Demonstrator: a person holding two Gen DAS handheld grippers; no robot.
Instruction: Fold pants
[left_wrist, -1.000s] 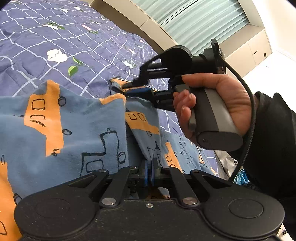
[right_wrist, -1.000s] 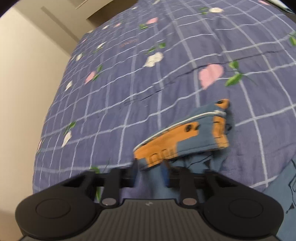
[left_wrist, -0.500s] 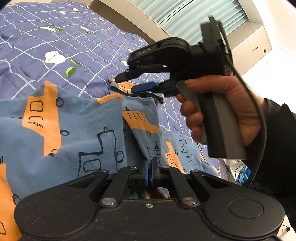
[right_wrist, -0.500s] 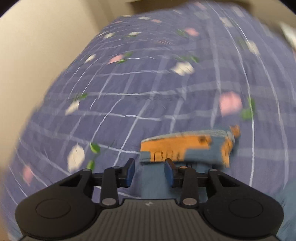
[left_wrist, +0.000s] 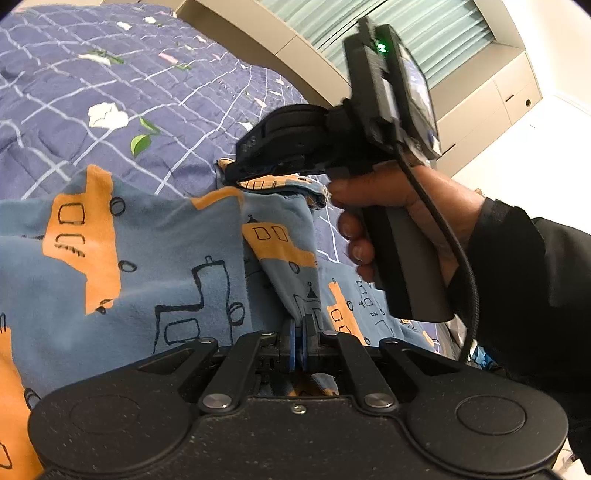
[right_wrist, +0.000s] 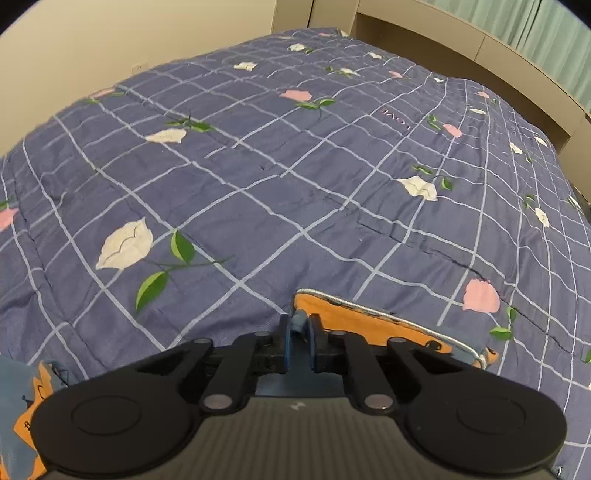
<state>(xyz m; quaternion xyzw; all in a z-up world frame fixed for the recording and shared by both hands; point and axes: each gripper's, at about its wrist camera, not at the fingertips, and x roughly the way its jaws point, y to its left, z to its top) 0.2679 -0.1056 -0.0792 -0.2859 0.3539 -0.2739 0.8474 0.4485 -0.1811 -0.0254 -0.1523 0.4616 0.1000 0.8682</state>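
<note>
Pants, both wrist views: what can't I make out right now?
- Pants overall shape: cut off by the left wrist view's left and bottom edges.
- Fabric pinched by the left gripper: hidden under its body.
- Hem past the right gripper: covered by its body.
- Fold progress: cannot tell.

Bed (right_wrist: 258, 177) under purple checked floral quilt, blue-and-orange pants (left_wrist: 155, 258) spread across it.

Pants (left_wrist: 147, 266) are soft, matt fleecy cloth; the quilt (right_wrist: 258, 184) is stitched cotton-like cloth; tongs (left_wrist: 300, 341) are matt plastic.
</note>
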